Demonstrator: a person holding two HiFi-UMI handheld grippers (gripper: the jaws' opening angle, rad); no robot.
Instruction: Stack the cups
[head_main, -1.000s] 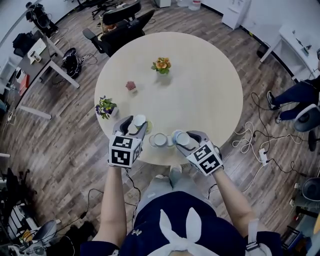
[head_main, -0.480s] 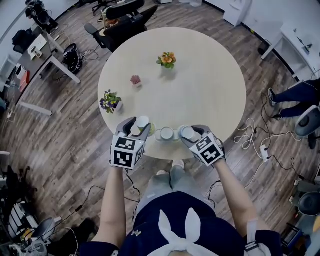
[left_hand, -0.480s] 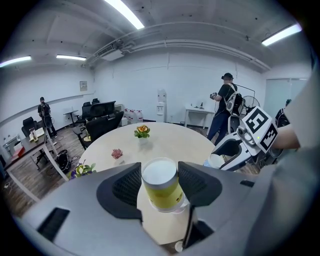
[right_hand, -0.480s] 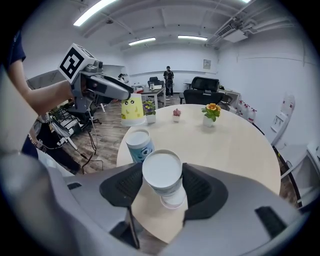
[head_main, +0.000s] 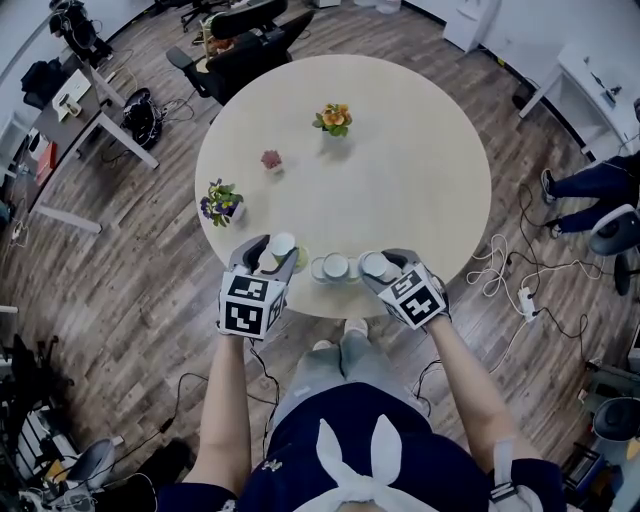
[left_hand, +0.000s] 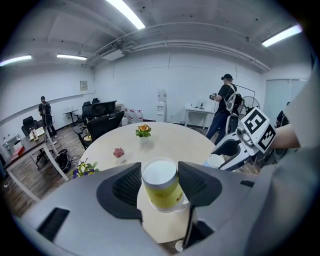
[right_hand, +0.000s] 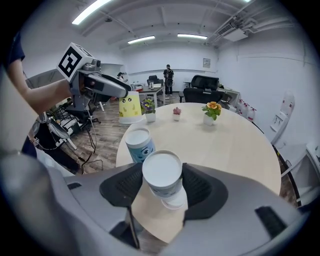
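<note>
My left gripper (head_main: 268, 252) is shut on a yellow paper cup (left_hand: 162, 189), its pads pressing both sides near the round table's (head_main: 400, 180) front edge. The right gripper (head_main: 378, 264) is shut on a pale grey-white cup (right_hand: 163, 179) over the same front edge. Between the two stands a blue cup with a cartoon face (right_hand: 139, 144), seen in the head view as the blue cup (head_main: 334, 267), free of both grippers. From the right gripper view the yellow cup (right_hand: 130, 107) hangs off the left gripper, a little above the table top.
Three small flower pots stand farther back: purple (head_main: 220, 204) at the left, pink (head_main: 271, 159), orange (head_main: 334, 120). Office chairs (head_main: 240, 40) are behind the table. A seated person's legs (head_main: 590, 185) and floor cables (head_main: 505, 285) are at the right.
The head camera has shifted slightly, so the table sits a little higher in view. Both grippers keep their cups and have hardly moved relative to the blue cup.
</note>
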